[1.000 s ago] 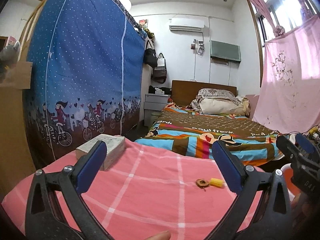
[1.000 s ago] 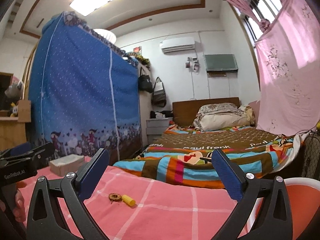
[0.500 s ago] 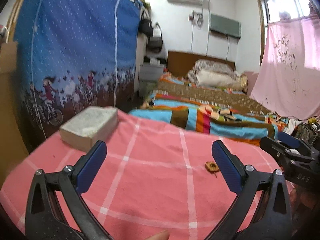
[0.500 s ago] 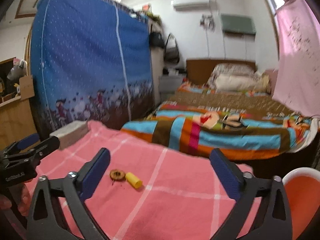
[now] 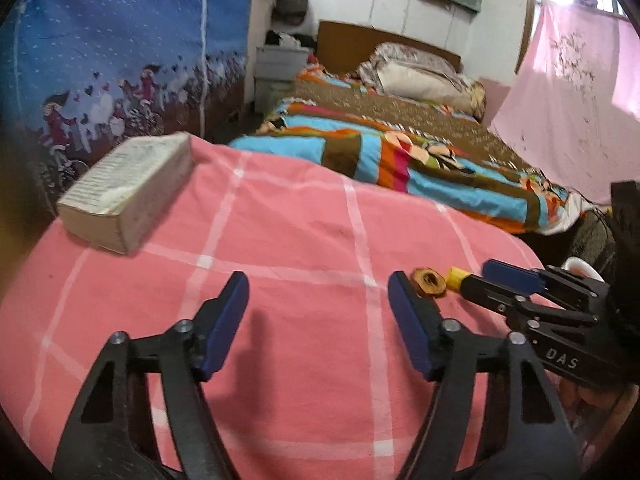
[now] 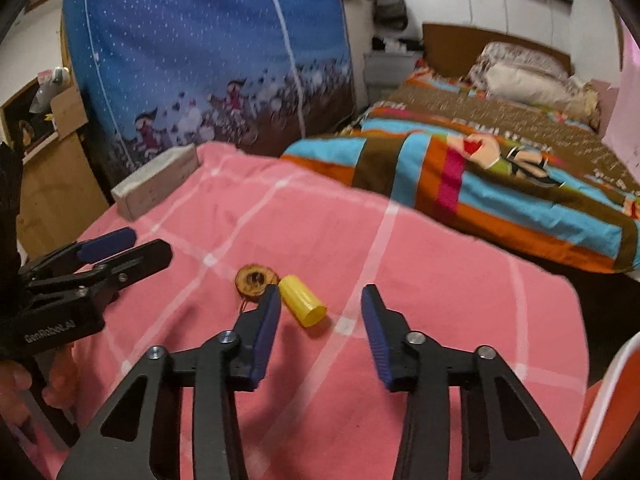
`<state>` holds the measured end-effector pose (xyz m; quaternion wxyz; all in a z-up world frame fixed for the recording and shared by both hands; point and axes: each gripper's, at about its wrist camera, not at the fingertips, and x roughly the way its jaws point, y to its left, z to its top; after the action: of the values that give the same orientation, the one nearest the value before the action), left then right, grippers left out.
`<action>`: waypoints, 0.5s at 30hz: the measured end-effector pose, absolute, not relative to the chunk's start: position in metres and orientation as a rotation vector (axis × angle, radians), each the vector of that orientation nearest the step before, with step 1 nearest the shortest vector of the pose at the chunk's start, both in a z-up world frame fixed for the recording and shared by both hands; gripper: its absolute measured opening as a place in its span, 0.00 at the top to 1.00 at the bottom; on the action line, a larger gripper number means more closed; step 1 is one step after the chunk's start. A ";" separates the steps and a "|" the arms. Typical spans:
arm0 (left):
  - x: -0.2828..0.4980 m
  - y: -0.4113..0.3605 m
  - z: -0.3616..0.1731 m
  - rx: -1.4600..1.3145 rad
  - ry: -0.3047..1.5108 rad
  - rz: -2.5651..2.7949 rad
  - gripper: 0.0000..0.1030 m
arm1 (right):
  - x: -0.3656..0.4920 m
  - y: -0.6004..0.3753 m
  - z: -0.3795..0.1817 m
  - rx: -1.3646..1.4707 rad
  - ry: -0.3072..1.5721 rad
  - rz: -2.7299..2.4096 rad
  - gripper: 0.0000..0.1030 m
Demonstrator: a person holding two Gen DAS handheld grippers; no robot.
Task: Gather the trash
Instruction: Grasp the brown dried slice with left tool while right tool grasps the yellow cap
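Orange bin (image 6: 612, 392) edge-cropped

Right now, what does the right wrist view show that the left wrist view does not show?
Only the right wrist view shows the full yellow cylinder, just ahead of the open right gripper, and an orange bin's rim.

Only the left wrist view shows the pink curtain.

Both show the brown ring, the book, the pink cloth, and the left gripper, whose jaws have just been closing.

Daylight glares through the pink curtain (image 5: 568, 92) at upper right; both fisheye views bend at dark edges, slightly motion-blurred, with soft shadows
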<state>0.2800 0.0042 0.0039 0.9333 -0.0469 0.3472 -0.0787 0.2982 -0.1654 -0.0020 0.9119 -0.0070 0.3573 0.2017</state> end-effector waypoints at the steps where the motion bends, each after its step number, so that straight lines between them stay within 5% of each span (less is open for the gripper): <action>1: 0.283 0.003 0.003 -0.100 0.722 -0.174 0.35 | 0.300 -0.165 -0.004 -0.012 0.751 0.424 0.67; 6: 0.292 -0.009 -0.005 -0.104 0.783 -0.237 0.44 | 0.304 -0.164 -0.007 0.005 0.780 0.461 0.80; 15: 0.298 -0.032 -0.002 -0.061 0.804 -0.332 0.47 | 0.298 -0.184 0.000 0.070 0.761 0.426 0.84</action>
<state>0.2976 -0.0322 -0.0024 0.9064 -0.0296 0.3894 -0.1610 0.2981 -0.1845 -0.0002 0.9059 0.0339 0.3683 0.2065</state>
